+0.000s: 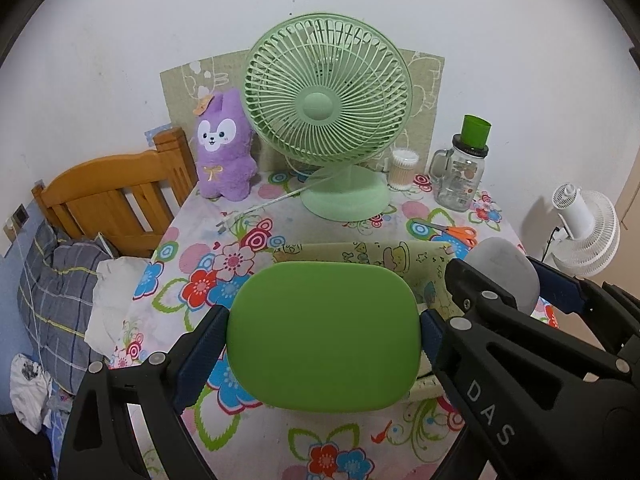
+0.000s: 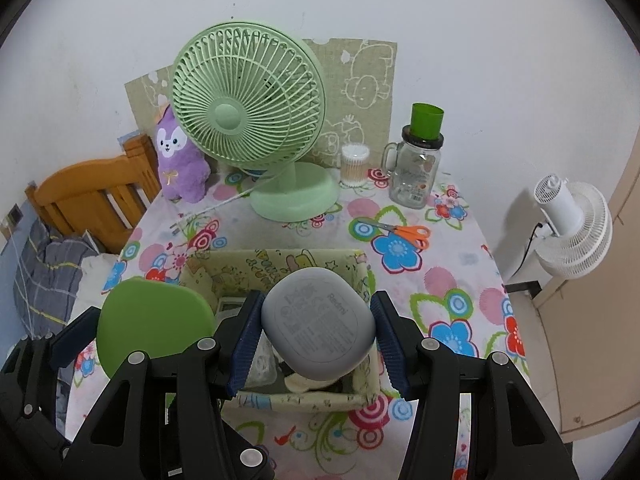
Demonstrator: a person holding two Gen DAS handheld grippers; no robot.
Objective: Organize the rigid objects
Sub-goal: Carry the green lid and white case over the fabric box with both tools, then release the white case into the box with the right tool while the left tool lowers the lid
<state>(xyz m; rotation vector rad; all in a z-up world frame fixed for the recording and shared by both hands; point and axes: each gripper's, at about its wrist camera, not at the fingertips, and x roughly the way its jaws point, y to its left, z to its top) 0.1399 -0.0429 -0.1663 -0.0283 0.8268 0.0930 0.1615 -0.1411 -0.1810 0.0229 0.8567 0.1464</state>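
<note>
Two tools are over the flowery tabletop (image 2: 452,280), and each one holds something. The left tool (image 1: 324,334) has its blue pads far apart, pressed on the two sides of a flat green case (image 1: 324,336) with round corners. The right tool (image 2: 316,330) is squeezed closer and holds a round grey case (image 2: 318,326) with small print and the word Redmi on it. The grey case is up in the air, right above a cloth box (image 2: 360,268) with cartoon pictures on its sides. The green case is held just to the left of that box. Some small things lie inside the box, but they are too hidden to name.

Farther back on the tabletop stands a green fan (image 2: 248,116). A purple plush toy (image 2: 178,160) sits beside it on the left. On the right of the fan are a tub of cotton swabs (image 2: 354,166) and a glass jar (image 2: 416,172) with a green cup on top. Orange scissors (image 2: 404,232) lie flat near the jar. A white fan (image 2: 572,224) is off to the right, past the tabletop's edge.
</note>
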